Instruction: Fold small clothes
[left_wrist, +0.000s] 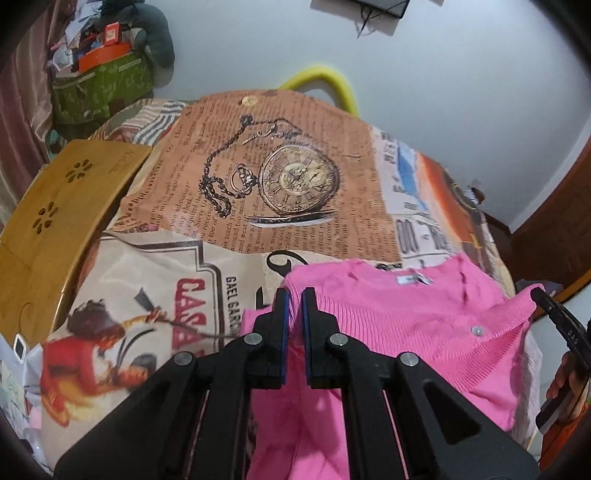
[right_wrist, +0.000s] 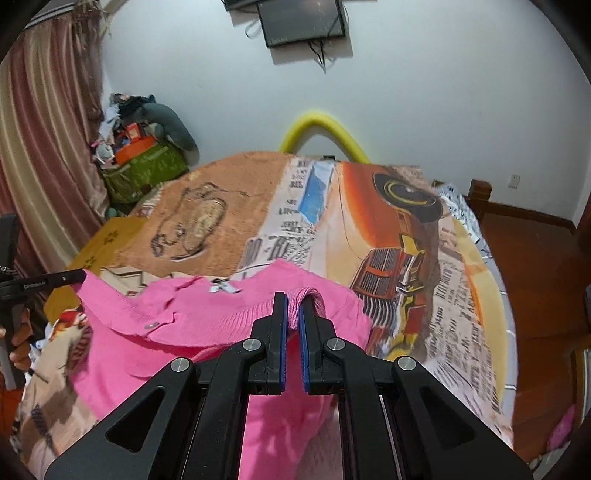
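A small pink knit cardigan (left_wrist: 413, 314) with a white neck label and a pale button is held above a bed with a printed cover (left_wrist: 280, 173). My left gripper (left_wrist: 294, 299) is shut on its ribbed edge at the left. In the right wrist view my right gripper (right_wrist: 293, 306) is shut on a fold of the same pink cardigan (right_wrist: 207, 317) at its right side. The garment hangs stretched between the two grippers, its lower part drooping under them. Each view shows the other gripper's black tip at the frame's side, with a hand behind it.
A bamboo lap tray (left_wrist: 55, 206) lies on the bed at the left. A green box (right_wrist: 147, 166) piled with clutter and a grey plush stands in the far corner by a curtain (right_wrist: 40, 147). A yellow foam tube (right_wrist: 325, 129) arches behind the bed. Wood floor (right_wrist: 535, 266) lies right.
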